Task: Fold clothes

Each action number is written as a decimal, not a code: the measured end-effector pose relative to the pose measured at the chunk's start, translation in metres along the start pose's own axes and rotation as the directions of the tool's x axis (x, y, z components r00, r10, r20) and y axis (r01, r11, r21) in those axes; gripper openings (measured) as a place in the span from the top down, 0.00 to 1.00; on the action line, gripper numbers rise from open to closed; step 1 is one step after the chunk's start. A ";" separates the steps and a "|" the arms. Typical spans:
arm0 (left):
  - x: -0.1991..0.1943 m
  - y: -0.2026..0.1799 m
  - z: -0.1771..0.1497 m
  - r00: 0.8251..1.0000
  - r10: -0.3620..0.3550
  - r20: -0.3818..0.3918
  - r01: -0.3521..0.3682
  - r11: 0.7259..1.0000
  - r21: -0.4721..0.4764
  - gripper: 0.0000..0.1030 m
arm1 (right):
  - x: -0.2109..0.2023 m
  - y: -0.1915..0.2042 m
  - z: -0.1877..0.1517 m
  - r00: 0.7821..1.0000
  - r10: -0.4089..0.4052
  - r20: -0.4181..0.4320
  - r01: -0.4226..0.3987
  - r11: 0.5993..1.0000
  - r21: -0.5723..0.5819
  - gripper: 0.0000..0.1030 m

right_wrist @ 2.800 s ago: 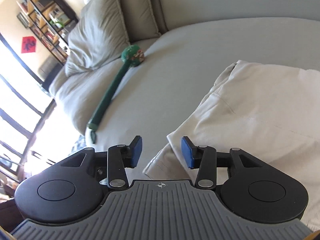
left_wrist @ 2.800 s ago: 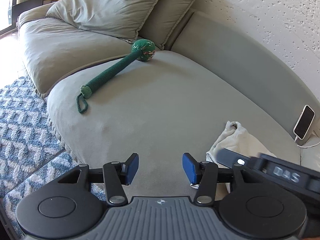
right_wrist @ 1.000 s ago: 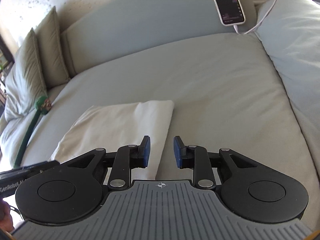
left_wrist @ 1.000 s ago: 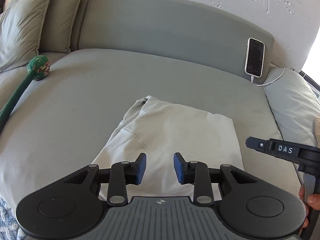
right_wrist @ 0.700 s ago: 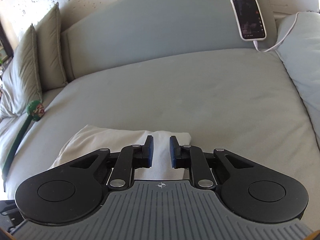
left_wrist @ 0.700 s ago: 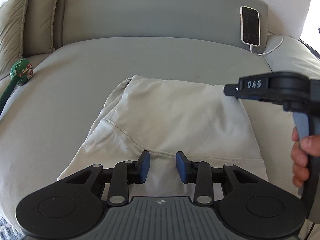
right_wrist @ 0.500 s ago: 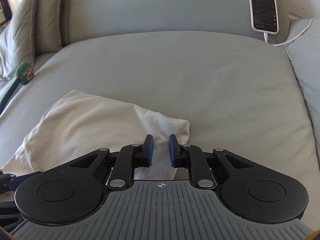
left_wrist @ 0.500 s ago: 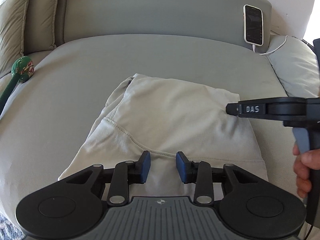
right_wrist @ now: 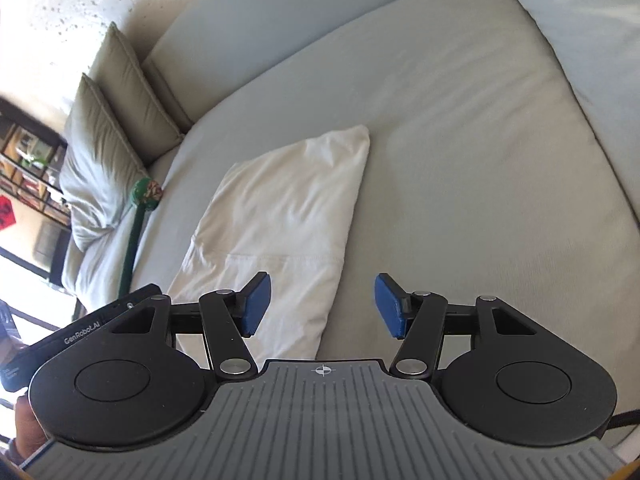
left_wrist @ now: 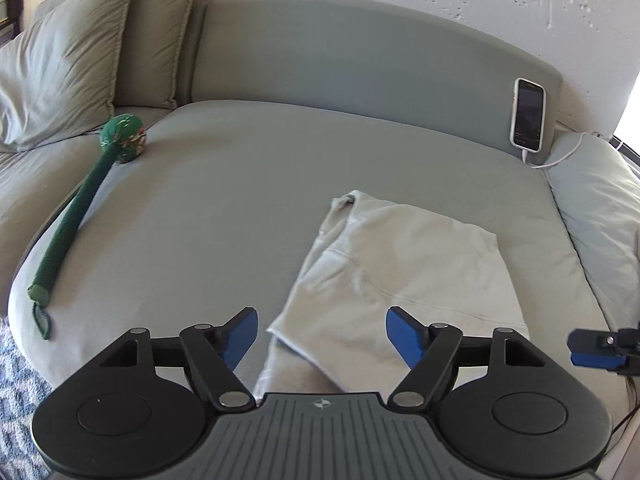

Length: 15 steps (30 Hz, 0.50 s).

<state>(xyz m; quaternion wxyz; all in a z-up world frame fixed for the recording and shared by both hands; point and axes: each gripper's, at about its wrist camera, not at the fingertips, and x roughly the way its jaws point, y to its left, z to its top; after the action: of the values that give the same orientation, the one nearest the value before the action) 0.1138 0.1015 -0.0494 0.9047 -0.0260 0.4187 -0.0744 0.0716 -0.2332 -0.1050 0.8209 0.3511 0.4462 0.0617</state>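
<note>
The cream garment [left_wrist: 404, 276] lies as a flat folded rectangle on the grey sofa seat [left_wrist: 224, 200], just ahead of both tools. Left tool [left_wrist: 320, 336] and right tool [right_wrist: 322, 306] are spread wide, holding nothing. It looks light, soft and limp, so I would pinch all layers at a corner or folded edge.

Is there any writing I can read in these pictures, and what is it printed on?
"GenRobot.AI": white letters on the black body of the left gripper, seen from the right wrist view.
Smaller print lower on that same body: too blurred to read.
Phone screen: too small to read.
Red sign by the shelves: cut off, unreadable.
</note>
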 end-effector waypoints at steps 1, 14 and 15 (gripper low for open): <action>0.000 0.009 0.002 1.000 -0.004 -0.006 0.003 1.000 -0.024 0.27 | -0.001 -0.006 -0.005 1.000 0.013 -0.010 -0.013 0.999 0.036 0.42; 0.063 0.056 0.023 0.948 -0.261 -0.183 0.240 0.962 -0.131 0.24 | 0.029 -0.031 -0.004 0.993 0.104 -0.056 -0.092 0.980 0.178 0.33; 0.070 0.058 0.024 0.934 -0.301 -0.194 0.274 0.949 -0.156 0.24 | 0.032 -0.032 -0.002 0.992 0.110 -0.058 -0.098 0.978 0.182 0.34</action>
<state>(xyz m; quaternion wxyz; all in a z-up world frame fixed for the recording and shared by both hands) 0.1836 0.1477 -0.0928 0.8298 -0.1359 0.5097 -0.1820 0.0820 -0.2422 -0.1479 0.7660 0.4439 0.4586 0.0763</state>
